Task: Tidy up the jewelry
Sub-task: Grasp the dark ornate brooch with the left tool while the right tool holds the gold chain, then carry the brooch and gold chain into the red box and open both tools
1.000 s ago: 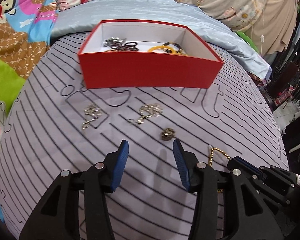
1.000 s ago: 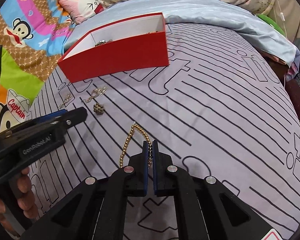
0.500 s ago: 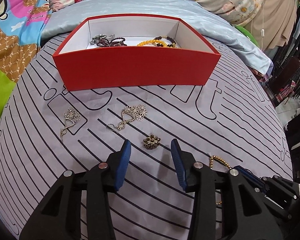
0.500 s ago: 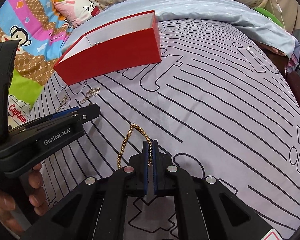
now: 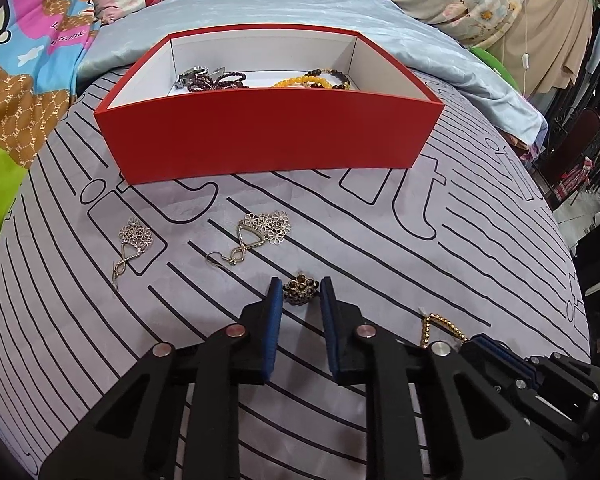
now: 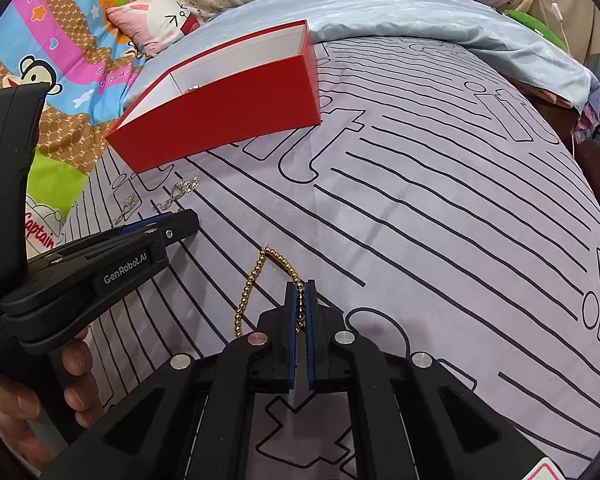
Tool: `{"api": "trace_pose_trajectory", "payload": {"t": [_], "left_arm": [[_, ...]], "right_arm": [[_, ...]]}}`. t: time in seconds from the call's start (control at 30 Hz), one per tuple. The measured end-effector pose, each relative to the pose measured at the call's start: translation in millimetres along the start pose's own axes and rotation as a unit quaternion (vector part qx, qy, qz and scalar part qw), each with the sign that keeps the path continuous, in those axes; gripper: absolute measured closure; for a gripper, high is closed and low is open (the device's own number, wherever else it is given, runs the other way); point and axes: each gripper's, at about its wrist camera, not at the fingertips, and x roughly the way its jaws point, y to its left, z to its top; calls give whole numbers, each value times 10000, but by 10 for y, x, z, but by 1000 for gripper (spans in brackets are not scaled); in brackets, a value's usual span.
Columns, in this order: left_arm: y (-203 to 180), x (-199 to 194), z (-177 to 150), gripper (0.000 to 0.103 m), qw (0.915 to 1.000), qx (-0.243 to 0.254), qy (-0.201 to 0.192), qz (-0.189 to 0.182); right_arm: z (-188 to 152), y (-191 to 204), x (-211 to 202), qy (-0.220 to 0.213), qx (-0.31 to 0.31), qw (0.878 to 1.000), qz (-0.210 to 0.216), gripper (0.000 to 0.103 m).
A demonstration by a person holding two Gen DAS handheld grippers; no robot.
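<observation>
A red box (image 5: 268, 136) with white inside holds dark bead bracelets (image 5: 216, 80) and a yellow bead bracelet (image 5: 300, 82); it also shows in the right wrist view (image 6: 228, 116). My left gripper (image 5: 299, 286) is open, its blue pads on either side of a dark flower brooch (image 5: 299, 289) on the bedsheet. Two silver flower earrings (image 5: 134, 246) (image 5: 260, 232) lie in front of the box. My right gripper (image 6: 300, 286) is shut on a gold bead chain (image 6: 256, 280), which trails to the left on the sheet.
The lilac sheet with black line print (image 6: 440, 220) covers the bed. A pale blue blanket (image 5: 300, 4) lies behind the box. Cartoon bedding and a pink pillow (image 6: 156, 24) lie at the left. The bed edge drops off at the right.
My left gripper moved forward and down and narrowed, so the brooch now sits between its pads. My right gripper stays shut on the gold chain.
</observation>
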Motion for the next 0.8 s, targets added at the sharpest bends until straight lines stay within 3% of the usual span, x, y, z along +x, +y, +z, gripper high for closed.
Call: {"api": "trace_pose_trajectory", "payload": {"t": [0.43,0.8], "left_arm": [[17,-109,17,85,9999,36,-86,-100],[191,-491,154,85,9991,-109,-404,-92]], "right_arm": [[50,45,-127,-142,18,9998,134,100],[323,196,-439,-649,-165,9975,247,100]]}}
